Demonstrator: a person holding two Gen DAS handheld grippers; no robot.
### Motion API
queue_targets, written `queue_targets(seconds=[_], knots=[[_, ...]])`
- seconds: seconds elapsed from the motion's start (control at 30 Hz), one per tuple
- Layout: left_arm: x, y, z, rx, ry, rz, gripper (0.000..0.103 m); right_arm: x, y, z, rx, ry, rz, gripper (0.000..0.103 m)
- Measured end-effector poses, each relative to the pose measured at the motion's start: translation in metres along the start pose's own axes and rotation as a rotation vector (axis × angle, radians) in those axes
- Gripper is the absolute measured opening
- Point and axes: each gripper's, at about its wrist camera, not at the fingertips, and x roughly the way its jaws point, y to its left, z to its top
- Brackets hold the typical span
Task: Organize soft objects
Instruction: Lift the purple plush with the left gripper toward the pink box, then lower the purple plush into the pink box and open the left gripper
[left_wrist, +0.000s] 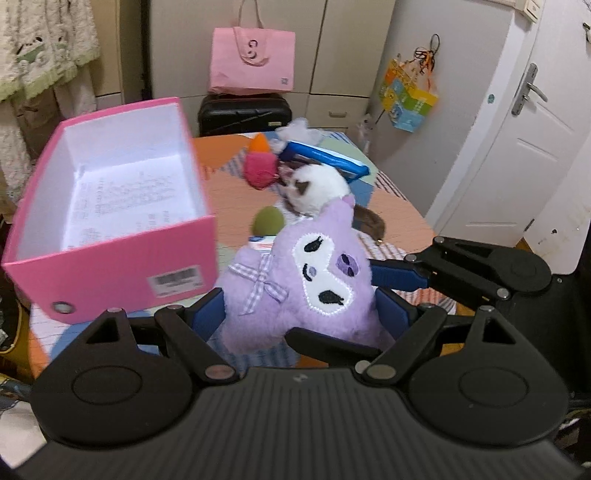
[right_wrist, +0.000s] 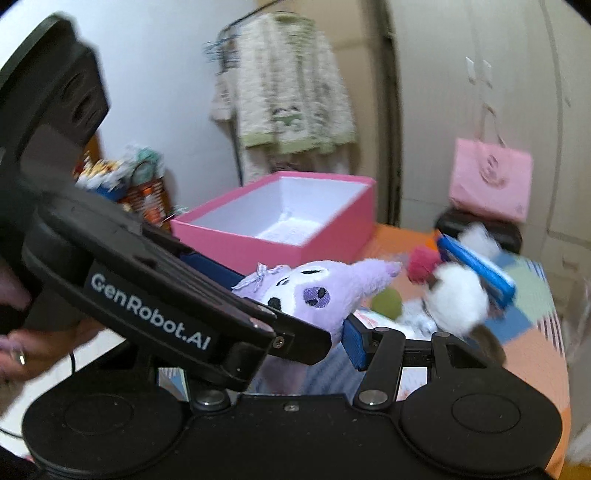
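Left wrist view: left hand-held gripper (left_wrist: 299, 314) clamped on purple plush toy (left_wrist: 295, 284), pads at both flanks. Right hand-held gripper (left_wrist: 391, 277) pinches same toy from right. Toy raised off surface (left_wrist: 399, 221). Open pink box (left_wrist: 110, 206) lies up-left, close by; long axis runs away from camera.

Right wrist view: right hand-held gripper (right_wrist: 332, 325) grips toy's lower edge. Pink box behind toy, slightly left. Left gripper nearer box.

The pink box (left_wrist: 110, 206) stands open-topped with its white inside bare, so there is room to come in from above, though its tall walls block any sideways entry. Beside it the table (left_wrist: 399, 218) is crowded with a white plush (left_wrist: 317, 188), a green ball (left_wrist: 267, 220) and a blue case (left_wrist: 325, 157).
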Motion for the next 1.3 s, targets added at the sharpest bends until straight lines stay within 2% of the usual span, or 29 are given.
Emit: queue_targets(seconds=[0.3, 0.57, 0.7, 0.97, 1.1, 1.3], knots=[[-0.031, 0.041, 0.009, -0.037, -0.060, 0.045, 0.086, 0.020, 0.029, 0.036, -0.078, -0.025, 0.068, 0.061], [-0.035, 0.079, 0.041, -0.068, -0.111, 0.067, 0.086, 0.042, 0.027, 0.073, -0.134, -0.065, 0.118, 0.061], [-0.018, 0.108, 0.067, -0.140, -0.112, 0.044, 0.086, 0.064, 0.012, 0.096, -0.156, -0.089, 0.129, 0.060], [0.028, 0.160, 0.119, -0.208, -0.114, 0.093, 0.085, 0.138, -0.029, 0.147, -0.229, -0.038, 0.199, 0.059], [0.061, 0.190, 0.137, -0.254, -0.059, 0.112, 0.084, 0.183, -0.041, 0.165, -0.258, 0.014, 0.224, 0.059], [0.104, 0.215, 0.151, -0.277, 0.052, 0.173, 0.081, 0.236, -0.048, 0.164, -0.352, 0.088, 0.282, 0.059]])
